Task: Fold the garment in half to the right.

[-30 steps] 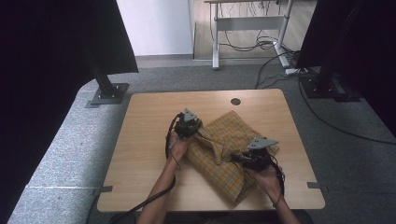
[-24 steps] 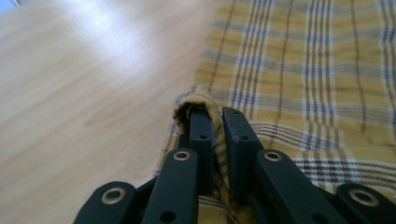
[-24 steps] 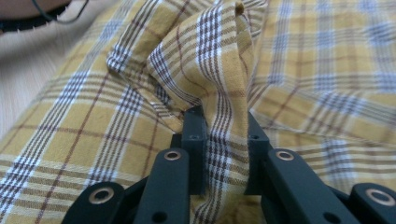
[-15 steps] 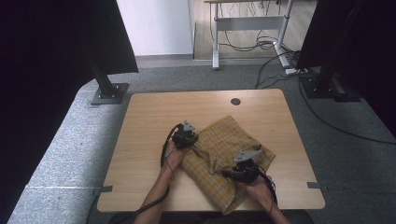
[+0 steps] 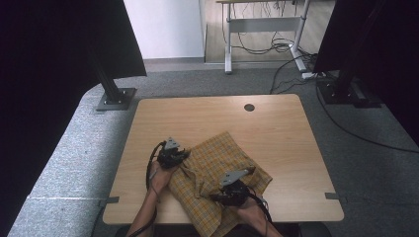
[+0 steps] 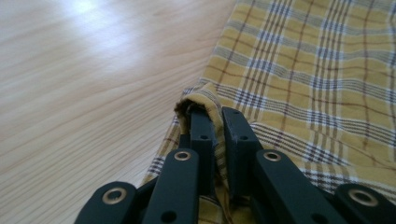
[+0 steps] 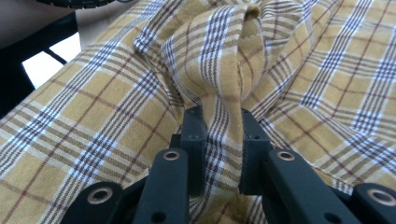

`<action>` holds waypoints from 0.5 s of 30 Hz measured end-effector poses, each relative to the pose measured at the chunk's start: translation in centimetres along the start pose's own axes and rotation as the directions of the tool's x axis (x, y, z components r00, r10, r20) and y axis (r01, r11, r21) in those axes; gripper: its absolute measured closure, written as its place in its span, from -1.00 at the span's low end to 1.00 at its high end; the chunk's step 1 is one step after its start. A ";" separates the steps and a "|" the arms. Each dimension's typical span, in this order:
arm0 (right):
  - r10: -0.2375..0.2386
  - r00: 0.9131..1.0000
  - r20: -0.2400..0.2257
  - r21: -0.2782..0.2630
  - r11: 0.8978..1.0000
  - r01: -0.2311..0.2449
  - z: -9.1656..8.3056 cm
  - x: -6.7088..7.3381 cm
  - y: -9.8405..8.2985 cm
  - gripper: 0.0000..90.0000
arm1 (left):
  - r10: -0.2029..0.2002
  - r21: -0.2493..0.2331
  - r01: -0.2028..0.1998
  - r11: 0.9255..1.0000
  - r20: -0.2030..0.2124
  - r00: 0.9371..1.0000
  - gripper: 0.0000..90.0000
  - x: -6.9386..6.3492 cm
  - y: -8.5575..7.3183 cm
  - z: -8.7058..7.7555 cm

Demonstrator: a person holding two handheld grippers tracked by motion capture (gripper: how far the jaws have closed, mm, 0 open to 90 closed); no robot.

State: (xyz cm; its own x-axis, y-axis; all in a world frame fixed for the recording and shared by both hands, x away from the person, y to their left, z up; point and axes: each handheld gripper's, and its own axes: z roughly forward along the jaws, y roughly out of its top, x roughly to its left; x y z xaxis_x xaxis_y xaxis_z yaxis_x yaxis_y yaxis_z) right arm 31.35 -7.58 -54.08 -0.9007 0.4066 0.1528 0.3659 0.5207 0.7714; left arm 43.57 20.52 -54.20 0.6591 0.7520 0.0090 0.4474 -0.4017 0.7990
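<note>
Left claw clamped on a bunched edge of the yellow plaid cloth, fabric pinched between both jaws, fold poking up past the tips. Same left claw in high view sitting at the cloth's left corner, low over the tabletop. Right claw clamped on a raised ridge of the cloth, fabric gathered into a peak above the jaws. Same right claw in high view over the cloth's near-right part.

Pose: left hand in from bottom edge, forearm angled up and slightly right, claw pointing right, toward the cloth. Right hand in from bottom edge, claw pointing left, toward the cloth's middle. Grey plates on top of both claws facing up. Cables looping back along both forearms.

Cloth on the near half of the tabletop, lying diagonally, rumpled, near corner hanging over the front edge. Far half of tabletop bare wood with 1 round grommet.

Hard to read: actual pinch points in high view hidden under claw bodies. Cloth's near corner cut off by frame bottom. Right gripper view: dark blurred shapes at top left, not identifiable. Number of cloth layers in either grip not discernible.
</note>
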 end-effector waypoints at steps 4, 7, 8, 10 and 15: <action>-0.012 1.000 -0.004 -0.047 0.999 0.012 -1.0 0.2 0.8 0.70 | 0.005 -0.066 -0.007 0.998 -0.021 1.000 0.89 0.2 0.7 -1.6; -0.020 1.000 -0.017 -0.100 0.995 0.018 -2.2 0.4 1.7 0.70 | 0.017 -0.127 -0.022 0.992 -0.042 0.999 0.91 -0.1 1.6 -2.9; -0.024 0.999 -0.022 -0.115 0.993 0.022 -2.6 0.5 2.0 0.70 | 0.024 -0.148 -0.031 0.989 -0.050 0.998 0.91 -0.2 2.0 -3.3; -0.039 0.999 -0.024 -0.142 0.989 0.035 -3.3 0.7 2.8 0.70 | 0.032 -0.194 -0.044 0.980 -0.065 0.997 0.92 -0.3 2.8 -4.3; -0.081 0.997 -0.016 -0.205 0.976 0.076 -5.3 1.4 4.7 0.70 | 0.034 -0.295 -0.050 0.954 -0.058 0.998 0.93 -0.3 5.3 -6.7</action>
State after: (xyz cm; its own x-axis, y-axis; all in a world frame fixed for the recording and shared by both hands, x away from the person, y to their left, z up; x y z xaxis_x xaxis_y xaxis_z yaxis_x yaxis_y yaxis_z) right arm 30.57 -8.55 -46.96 -0.9311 0.3509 0.0994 0.2404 0.3856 0.8908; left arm 41.71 21.66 -45.93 0.6375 0.7671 0.0713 0.2154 -0.2663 0.9395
